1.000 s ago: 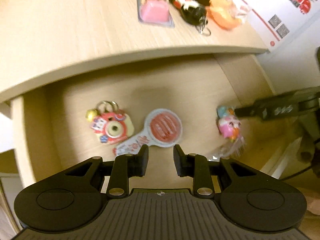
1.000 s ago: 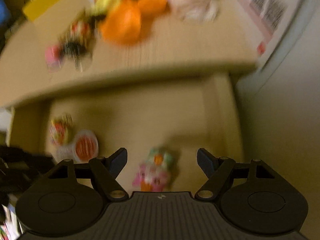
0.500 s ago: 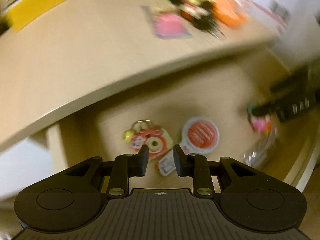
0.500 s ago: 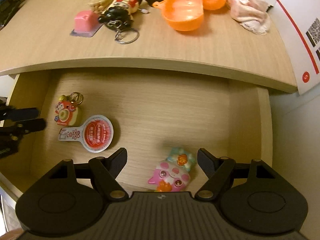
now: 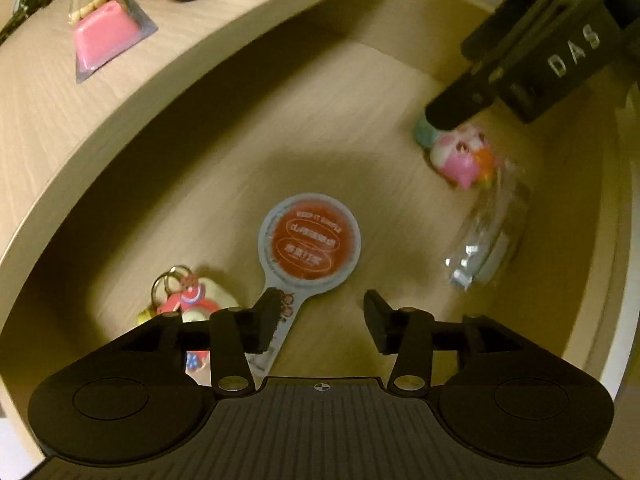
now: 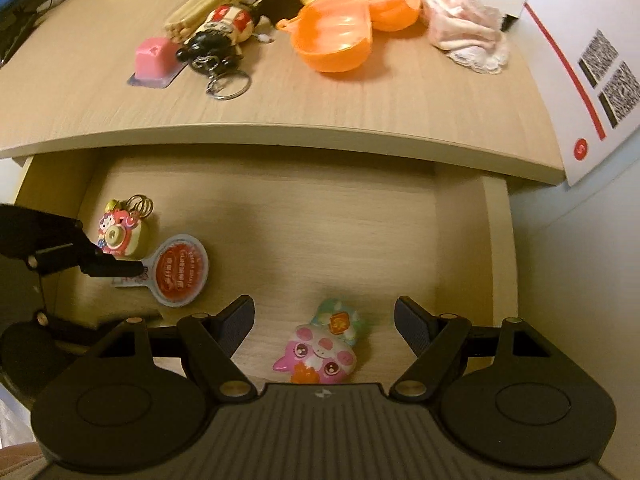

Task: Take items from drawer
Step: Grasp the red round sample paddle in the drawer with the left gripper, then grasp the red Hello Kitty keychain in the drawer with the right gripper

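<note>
Open drawer (image 6: 460,240): paddle tag (image 5: 308,246), camera charm (image 6: 120,234), pink squishy (image 6: 320,354).

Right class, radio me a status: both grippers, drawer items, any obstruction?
Left gripper jaws just opening, empty, over round red tag. Right gripper open above pink cat toy. Nothing blocking.

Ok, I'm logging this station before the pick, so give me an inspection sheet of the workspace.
Surface: wooden desk top, open drawer below.
Job's things: camera keychain, round red tag, pink cat toy in drawer.
Clutter: orange cups, pink cloth, doll keychain on desk.
Grippers: left hand-held gripper just opening over tag's handle; right hand-held gripper open over cat toy.
Cables: nothing seen.
Surroundings: white box.
</note>
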Motion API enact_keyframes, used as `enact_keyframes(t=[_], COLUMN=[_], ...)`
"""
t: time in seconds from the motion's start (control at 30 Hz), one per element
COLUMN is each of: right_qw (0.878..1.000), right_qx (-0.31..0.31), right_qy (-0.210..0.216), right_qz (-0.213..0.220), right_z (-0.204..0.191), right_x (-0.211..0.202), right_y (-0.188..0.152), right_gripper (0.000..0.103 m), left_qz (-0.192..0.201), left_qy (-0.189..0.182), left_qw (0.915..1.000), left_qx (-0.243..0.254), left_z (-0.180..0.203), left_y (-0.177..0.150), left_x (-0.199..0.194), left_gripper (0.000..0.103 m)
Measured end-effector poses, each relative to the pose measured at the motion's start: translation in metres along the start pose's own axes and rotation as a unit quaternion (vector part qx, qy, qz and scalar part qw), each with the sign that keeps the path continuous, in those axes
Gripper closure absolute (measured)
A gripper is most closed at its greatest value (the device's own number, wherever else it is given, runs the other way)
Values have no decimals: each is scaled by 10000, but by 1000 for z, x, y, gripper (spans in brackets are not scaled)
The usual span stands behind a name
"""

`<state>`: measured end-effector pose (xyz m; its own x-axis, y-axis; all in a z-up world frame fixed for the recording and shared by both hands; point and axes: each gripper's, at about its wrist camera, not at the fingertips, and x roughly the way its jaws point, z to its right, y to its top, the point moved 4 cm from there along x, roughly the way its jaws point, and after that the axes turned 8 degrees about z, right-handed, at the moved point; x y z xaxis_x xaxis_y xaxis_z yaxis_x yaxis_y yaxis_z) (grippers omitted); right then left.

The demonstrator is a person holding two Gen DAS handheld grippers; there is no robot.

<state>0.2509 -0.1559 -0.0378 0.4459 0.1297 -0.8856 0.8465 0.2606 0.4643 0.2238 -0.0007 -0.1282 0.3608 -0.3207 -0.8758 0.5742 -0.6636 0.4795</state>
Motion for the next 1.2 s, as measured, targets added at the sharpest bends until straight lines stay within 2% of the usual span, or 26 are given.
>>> enact_keyframes(t=[0.17, 0.33, 0.43, 0.53, 0.57, 0.6, 0.63, 0.7, 0.77, 0.83, 0.97, 1.03, 1.2], right_qw=[10000, 10000, 10000, 10000, 10000, 10000, 9999, 9998, 9994, 9986, 9976, 9965, 9863], right_qx=[57, 30, 16, 45, 60, 69, 70, 33, -44, -104, -226, -437, -1217], right_qy=[-42, -10, 19, 11, 4, -3, -10, -10, 19, 119, 330, 450, 1002], right_qz=[21, -15, 5, 31, 39, 55, 81, 190, 350, 495, 574, 551, 486], right_z=[2, -1, -3, -4, -3, -3, -3, -3, -5, -13, -27, -41, -99], right_x=[3, 5, 6, 8, 8, 9, 8, 5, 1, 1, 5, 10, 25], right_y=[-3, -6, -6, -5, -6, -5, -4, -3, 0, 4, 11, 13, 15], right_gripper=[25, 25, 25, 25, 25, 25, 25, 25, 25, 25, 25, 25, 25], left_qz=[189, -43, -50, 44, 55, 13, -43, -126, -87, 113, 570, 790, 961], left_qy=[259, 261, 9, -50, -38, 59, 194, 145, 38, 7, 182, 335, 823], left_qw=[9995, 9996, 9996, 9986, 9981, 9971, 9960, 9936, 9904, 9871, 9738, 9628, 9323], left_qx=[-55, 38, -260, -524, -620, -753, -867, -1112, -1380, -1600, -2195, -2564, -3390], left_z=[-8, -13, -20, -25, -26, -28, -31, -36, -40, -39, -42, -43, -44], left_y=[7, 7, 8, 15, 17, 18, 18, 17, 14, 11, -3, -17, -61], left_x=[-1, 13, 18, 23, 24, 24, 23, 21, 11, -13, -73, -102, -140], left_gripper=[53, 55, 55, 56, 58, 71, 75, 76, 77, 77, 77, 77, 77])
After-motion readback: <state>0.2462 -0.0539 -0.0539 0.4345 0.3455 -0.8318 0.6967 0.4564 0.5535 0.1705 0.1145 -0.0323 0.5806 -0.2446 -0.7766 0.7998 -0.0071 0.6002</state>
